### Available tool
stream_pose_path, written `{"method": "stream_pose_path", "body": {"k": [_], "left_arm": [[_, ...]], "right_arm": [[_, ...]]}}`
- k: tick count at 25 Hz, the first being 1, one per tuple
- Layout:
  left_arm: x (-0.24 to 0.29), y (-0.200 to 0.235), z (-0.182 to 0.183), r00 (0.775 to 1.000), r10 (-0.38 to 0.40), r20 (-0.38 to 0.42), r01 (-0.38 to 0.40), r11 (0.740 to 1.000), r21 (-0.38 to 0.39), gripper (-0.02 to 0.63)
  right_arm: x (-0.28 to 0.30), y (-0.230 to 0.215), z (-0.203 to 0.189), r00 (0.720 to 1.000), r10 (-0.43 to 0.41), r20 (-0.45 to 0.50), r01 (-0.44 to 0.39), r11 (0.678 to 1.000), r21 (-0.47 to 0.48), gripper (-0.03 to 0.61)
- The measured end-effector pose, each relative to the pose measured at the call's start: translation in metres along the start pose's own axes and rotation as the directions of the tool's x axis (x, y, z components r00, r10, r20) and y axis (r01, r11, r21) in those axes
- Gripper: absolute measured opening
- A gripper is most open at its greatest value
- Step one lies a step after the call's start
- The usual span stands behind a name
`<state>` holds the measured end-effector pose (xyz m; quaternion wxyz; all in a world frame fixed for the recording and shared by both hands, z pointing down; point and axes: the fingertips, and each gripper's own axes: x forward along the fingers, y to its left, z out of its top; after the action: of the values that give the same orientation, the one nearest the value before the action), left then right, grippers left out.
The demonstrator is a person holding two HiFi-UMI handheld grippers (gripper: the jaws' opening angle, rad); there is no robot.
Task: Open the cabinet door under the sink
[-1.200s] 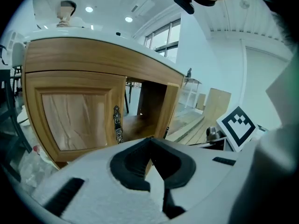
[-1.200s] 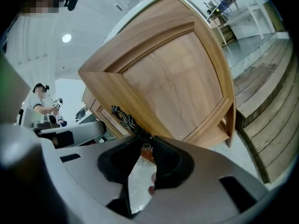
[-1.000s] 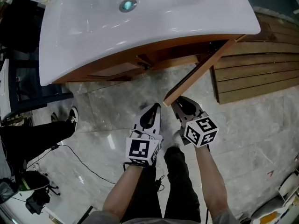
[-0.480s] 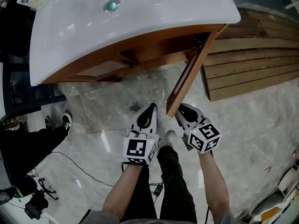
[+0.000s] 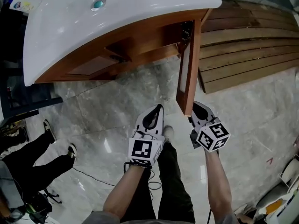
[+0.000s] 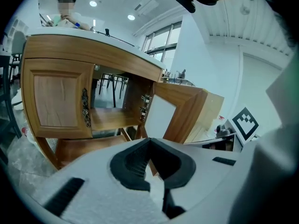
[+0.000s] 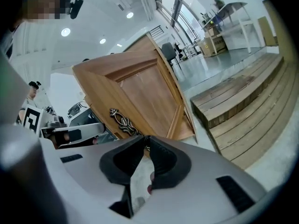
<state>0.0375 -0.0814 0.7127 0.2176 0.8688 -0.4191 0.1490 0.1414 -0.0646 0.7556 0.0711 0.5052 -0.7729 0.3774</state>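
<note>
The sink [image 5: 117, 13] is white. The door [image 5: 194, 73] is brown wood, its handle [image 7: 122, 121] dark and curly. The floor [image 5: 107, 111] is cloudy grey. The left gripper [image 5: 158, 107] and right gripper [image 5: 194, 104] are white with black-and-white squares.

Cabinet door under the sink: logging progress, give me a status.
Right gripper shut on the ornate dark metal handle. Left gripper shut, empty, beside the door. Brown wooden cabinet door stands wide open. Nothing seen blocking it.

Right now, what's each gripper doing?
Left gripper: shut, empty.
Right gripper: shut on the ornate dark metal handle of the open wooden cabinet door.
</note>
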Motion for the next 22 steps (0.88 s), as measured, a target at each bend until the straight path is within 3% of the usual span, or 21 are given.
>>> {"method": "stream_pose_path", "body": {"k": [15,22], "left_arm": [[-0.004,-0.029,-0.004,0.996,-0.092,-0.014,0.093,0.995,0.045,0.009],[-0.018,-0.048,0.007,0.992,-0.129,-0.013,0.13,0.99,0.062,0.008]], "right_arm": [[-0.046,-0.041,0.004,0.968,-0.218,0.129,0.196,0.968,0.159,0.037],[-0.079,-0.022,-0.019,0.968,-0.219,0.122,0.198,0.966,0.166,0.009]]}}
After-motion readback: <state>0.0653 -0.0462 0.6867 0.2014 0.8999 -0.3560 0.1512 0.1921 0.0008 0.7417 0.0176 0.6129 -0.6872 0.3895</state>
